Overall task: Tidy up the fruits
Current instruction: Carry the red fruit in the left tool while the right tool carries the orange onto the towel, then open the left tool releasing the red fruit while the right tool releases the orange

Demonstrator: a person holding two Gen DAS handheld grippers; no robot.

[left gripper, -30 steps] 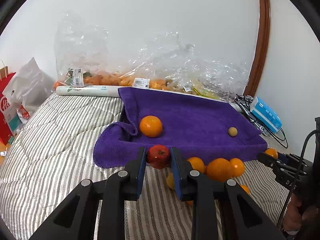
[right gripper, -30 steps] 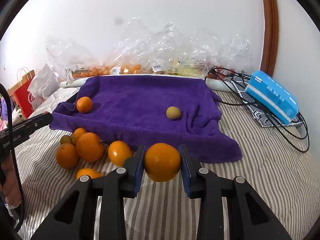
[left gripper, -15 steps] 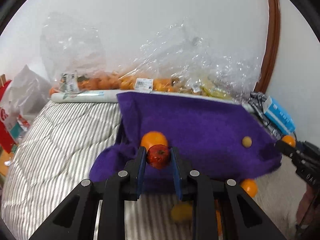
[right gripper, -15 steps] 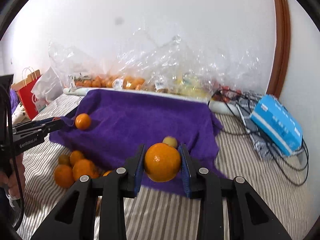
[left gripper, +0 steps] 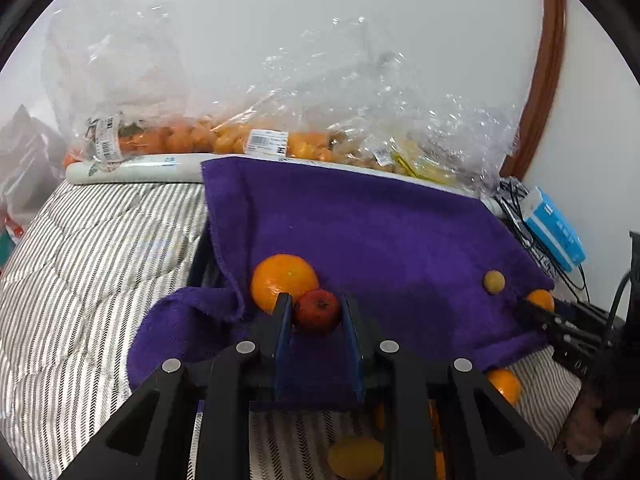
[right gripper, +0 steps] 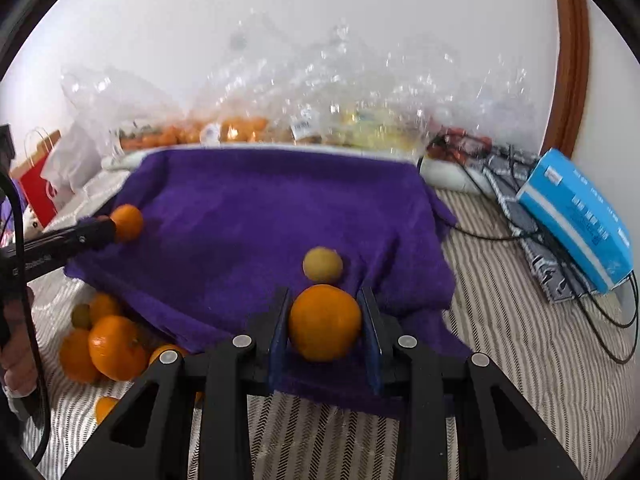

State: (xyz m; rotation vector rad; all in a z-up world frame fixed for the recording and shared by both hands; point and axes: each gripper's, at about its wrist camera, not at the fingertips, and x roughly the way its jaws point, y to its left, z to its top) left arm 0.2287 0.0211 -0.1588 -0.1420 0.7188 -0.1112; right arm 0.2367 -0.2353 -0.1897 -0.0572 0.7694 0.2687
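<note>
Two claws loaded at lower centre of frame: left claw (left gripper: pixel 316 316) pinches small red fruit (left gripper: pixel 317 311), right claw (right gripper: pixel 325 322) pinches orange (right gripper: pixel 325 322), both over purple towel (right gripper: pixel 256 216).

Fuzzy matt purple towel (left gripper: pixel 380 232), crinkly glossy clear plastic bags (left gripper: pixel 360 92) — woven striped quilt (left gripper: pixel 92 248); matt black plastic claw (left gripper: pixel 316 316)

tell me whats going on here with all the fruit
A person is sorting fruit on a bed. The left gripper holds a red fruit beside an orange on the purple towel. The right gripper holds a big orange over the towel's near edge. More oranges lie off it.
</note>
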